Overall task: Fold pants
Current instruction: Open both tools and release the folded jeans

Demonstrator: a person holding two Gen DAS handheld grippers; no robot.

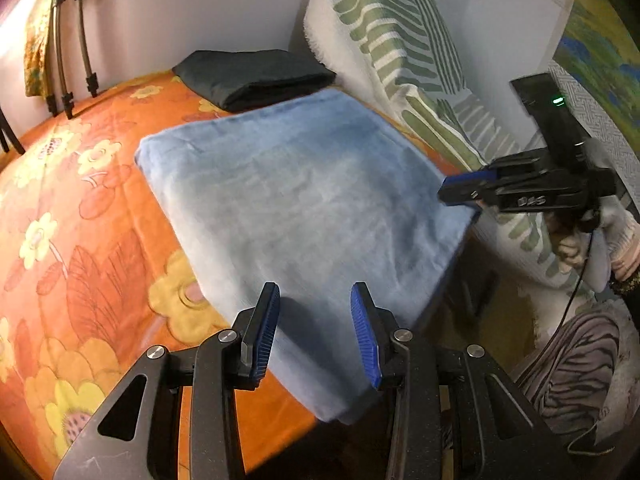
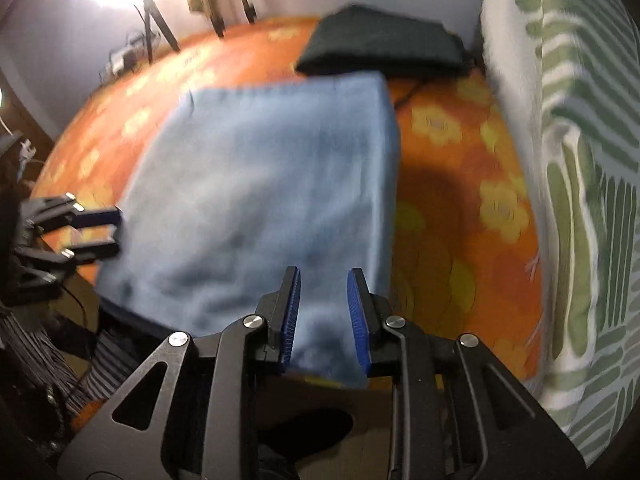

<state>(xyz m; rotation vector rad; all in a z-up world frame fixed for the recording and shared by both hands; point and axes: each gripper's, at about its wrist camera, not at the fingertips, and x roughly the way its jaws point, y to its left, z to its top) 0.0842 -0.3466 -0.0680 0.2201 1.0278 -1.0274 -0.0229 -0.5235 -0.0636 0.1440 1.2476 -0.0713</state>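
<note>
two grippers open at the near edge of folded blue pants

both tools sit at the near edge of the light-blue pants point(image 1: 304, 200), one toward each near corner. judgement: this spacing suits either a final smoothing or gripping the near edge for one more fold; the frames do not settle which.

left gripper point(image 1: 316, 332): jaws apart, blue pads on either side of the cloth's near edge, nothing pinched between them. in the right wrist view it appears at the left margin point(image 2: 98, 232), also with its fingers spread, just beside the pants' left corner.

right gripper point(image 2: 323, 320): jaws apart, hovering over the near right corner of the fabric, no cloth clamped. in the left wrist view it is seen side-on point(image 1: 460, 188) at the pants' right edge; contact with the cloth cannot be told there.

pants: already a compact rectangular stack lying flat on the orange floral bedspread point(image 1: 80, 248), near edge hanging slightly past the bed's edge. surface soft and a little mottled, no large wrinkles; far corners look square. both views have motion blur, so seams and waistband cannot be made out. judgement: the fold looks far along.

beyond the pants lies a dark folded garment point(image 1: 256, 76), apart from them in the left wrist view. a green-and-white patterned throw point(image 2: 568, 168) hangs to the right of the bed.
</note>
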